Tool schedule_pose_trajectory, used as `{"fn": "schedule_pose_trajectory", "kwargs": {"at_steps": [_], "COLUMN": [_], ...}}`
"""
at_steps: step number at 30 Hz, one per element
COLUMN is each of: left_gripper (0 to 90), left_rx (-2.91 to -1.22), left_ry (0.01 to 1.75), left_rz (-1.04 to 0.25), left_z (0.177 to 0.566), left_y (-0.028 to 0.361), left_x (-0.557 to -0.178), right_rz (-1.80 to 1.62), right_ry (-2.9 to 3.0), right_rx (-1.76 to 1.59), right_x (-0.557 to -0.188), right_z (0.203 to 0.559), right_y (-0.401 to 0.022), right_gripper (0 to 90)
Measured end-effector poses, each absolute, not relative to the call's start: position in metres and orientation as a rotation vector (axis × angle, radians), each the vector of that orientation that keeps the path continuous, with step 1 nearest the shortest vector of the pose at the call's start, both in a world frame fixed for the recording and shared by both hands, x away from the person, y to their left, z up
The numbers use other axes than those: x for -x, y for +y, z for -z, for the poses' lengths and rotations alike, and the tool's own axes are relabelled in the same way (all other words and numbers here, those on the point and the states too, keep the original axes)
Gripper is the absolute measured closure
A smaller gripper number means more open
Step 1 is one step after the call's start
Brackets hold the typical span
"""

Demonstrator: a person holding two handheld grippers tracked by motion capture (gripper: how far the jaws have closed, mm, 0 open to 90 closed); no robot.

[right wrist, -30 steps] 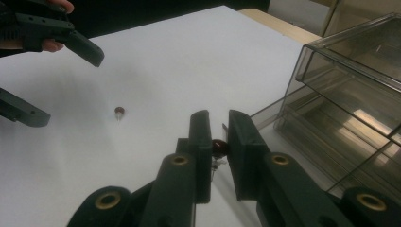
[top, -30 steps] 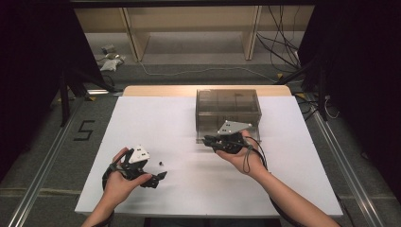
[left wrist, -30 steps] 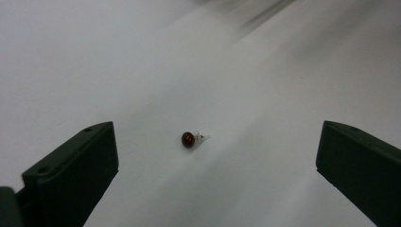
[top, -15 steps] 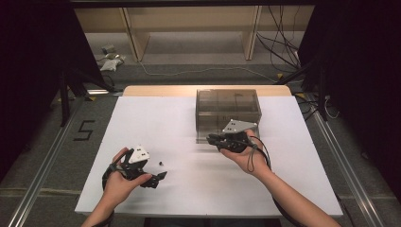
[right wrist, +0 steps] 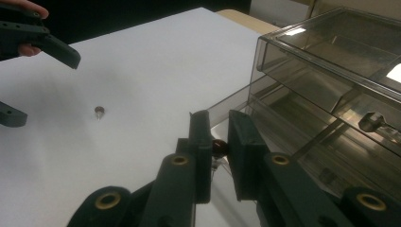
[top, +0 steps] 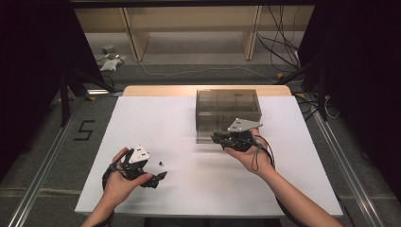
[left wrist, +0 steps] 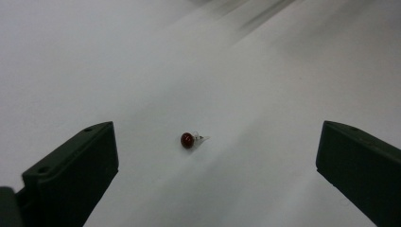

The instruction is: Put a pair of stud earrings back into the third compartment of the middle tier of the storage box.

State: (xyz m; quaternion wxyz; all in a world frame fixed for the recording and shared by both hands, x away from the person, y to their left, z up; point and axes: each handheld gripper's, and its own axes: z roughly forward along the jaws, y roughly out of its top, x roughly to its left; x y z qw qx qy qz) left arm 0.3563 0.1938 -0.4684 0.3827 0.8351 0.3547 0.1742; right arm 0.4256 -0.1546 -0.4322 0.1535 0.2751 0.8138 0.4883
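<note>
A smoky clear drawer box (top: 228, 109) stands at the table's far middle, and in the right gripper view the box (right wrist: 331, 71) is close on the right. My right gripper (top: 216, 137) is at its front left corner, shut on a small dark red bead (right wrist: 219, 147) in the right gripper (right wrist: 219, 135). A second red bead (left wrist: 187, 140) with a clear stub lies on the white table, between the wide jaws of my open left gripper (left wrist: 216, 133). From above, that bead (top: 161, 163) is just beyond the left gripper (top: 158, 170).
The white table top (top: 179, 123) stretches bare between the two hands. The box's lowest drawer (right wrist: 293, 156) appears pulled out a little, and another drawer carries a metal knob (right wrist: 371, 122). Cables and shelving lie on the floor behind the table.
My right gripper has shifted a little to the right along the box's front, still holding its bead. The left gripper and the loose bead have not moved.
</note>
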Motion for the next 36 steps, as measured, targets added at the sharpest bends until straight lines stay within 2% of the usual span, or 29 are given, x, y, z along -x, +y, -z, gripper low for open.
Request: {"fn": "schedule_pose_trajectory", "kwargs": {"at_steps": [36], "left_gripper": [0.0], "left_rx": [-2.128], "left_ry": [0.907], "left_rz": [-0.448], "left_z": [0.468], "left_y": [0.194], "left_x": [-0.356], "right_rz": [-1.387], "right_ry": [2.278], "right_rx": [-0.844], "right_x": [-0.43], "right_z": [0.429], "right_y": [-0.177], "right_gripper": [80.8]}}
